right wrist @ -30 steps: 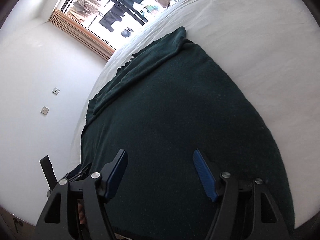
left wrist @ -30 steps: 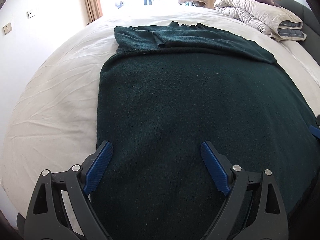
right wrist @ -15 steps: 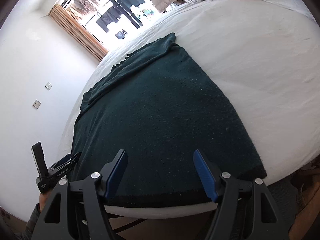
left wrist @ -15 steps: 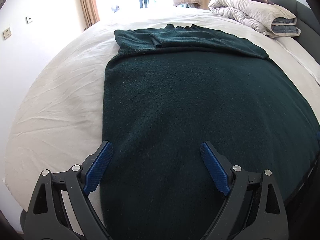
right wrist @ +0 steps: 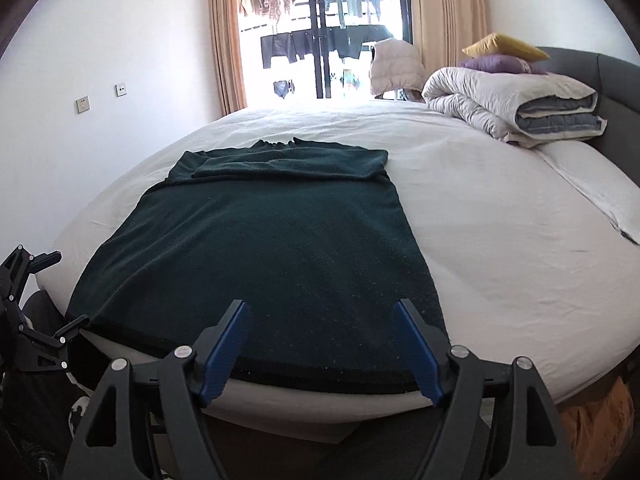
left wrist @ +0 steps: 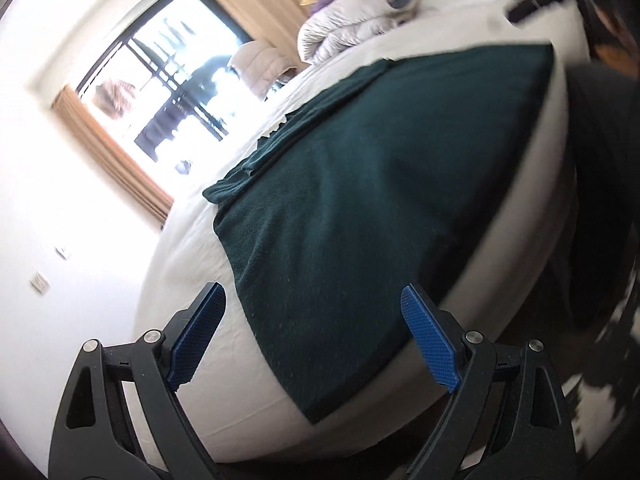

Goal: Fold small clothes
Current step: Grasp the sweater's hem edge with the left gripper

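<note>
A dark green knitted garment (right wrist: 276, 248) lies flat on the white bed (right wrist: 500, 248), its far end folded over and its near hem at the bed's front edge. It also shows in the tilted, blurred left wrist view (left wrist: 360, 200). My right gripper (right wrist: 322, 346) is open and empty, held back just off the near hem. My left gripper (left wrist: 316, 336) is open and empty, off the garment's near left corner; it also shows at the left edge of the right wrist view (right wrist: 36, 320).
A folded grey-white duvet (right wrist: 516, 108) with purple and yellow pillows (right wrist: 500, 56) lies at the bed's far right by a dark headboard (right wrist: 608, 76). A window with curtains (right wrist: 320, 32) is behind. An orange object (right wrist: 600, 420) sits on the floor at right.
Both grippers have pulled back from over the garment to beyond the bed's front edge. The left wrist view has tilted sharply and blurred. Both stay open.
</note>
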Demonstrator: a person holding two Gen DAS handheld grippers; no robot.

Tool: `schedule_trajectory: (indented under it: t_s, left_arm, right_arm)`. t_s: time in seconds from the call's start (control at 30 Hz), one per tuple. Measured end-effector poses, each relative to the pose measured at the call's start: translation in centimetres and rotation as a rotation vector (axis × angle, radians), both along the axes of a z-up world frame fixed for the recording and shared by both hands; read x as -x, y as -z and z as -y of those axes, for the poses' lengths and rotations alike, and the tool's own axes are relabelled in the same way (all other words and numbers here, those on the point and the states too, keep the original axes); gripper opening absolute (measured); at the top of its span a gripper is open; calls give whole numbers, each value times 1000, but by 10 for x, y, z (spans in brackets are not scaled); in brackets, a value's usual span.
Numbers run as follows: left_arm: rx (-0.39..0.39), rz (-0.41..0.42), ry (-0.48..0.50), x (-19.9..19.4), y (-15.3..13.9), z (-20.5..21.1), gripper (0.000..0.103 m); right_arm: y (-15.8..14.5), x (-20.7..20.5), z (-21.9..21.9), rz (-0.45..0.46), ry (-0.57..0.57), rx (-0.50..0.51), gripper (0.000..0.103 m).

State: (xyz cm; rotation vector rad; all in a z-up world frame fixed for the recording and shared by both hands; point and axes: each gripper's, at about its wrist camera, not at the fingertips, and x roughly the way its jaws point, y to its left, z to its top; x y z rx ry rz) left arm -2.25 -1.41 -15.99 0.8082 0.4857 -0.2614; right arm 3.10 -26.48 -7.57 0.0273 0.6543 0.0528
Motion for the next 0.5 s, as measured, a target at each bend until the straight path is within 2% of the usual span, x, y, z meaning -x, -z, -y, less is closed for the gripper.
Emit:
schedule_trajectory:
  t_s: [0.13, 0.37, 0.5]
  left_arm:
    - [-139, 68, 13, 14, 23, 5, 90]
    - [-219, 105, 117, 42, 41, 11, 90]
    - [-304, 133, 83, 38, 57, 12, 91]
  right_arm:
    - [1, -3, -9, 3, -17, 8, 78]
    - [3, -5, -21, -8, -30, 11, 78]
    - [4, -5, -22, -4, -31, 7, 78]
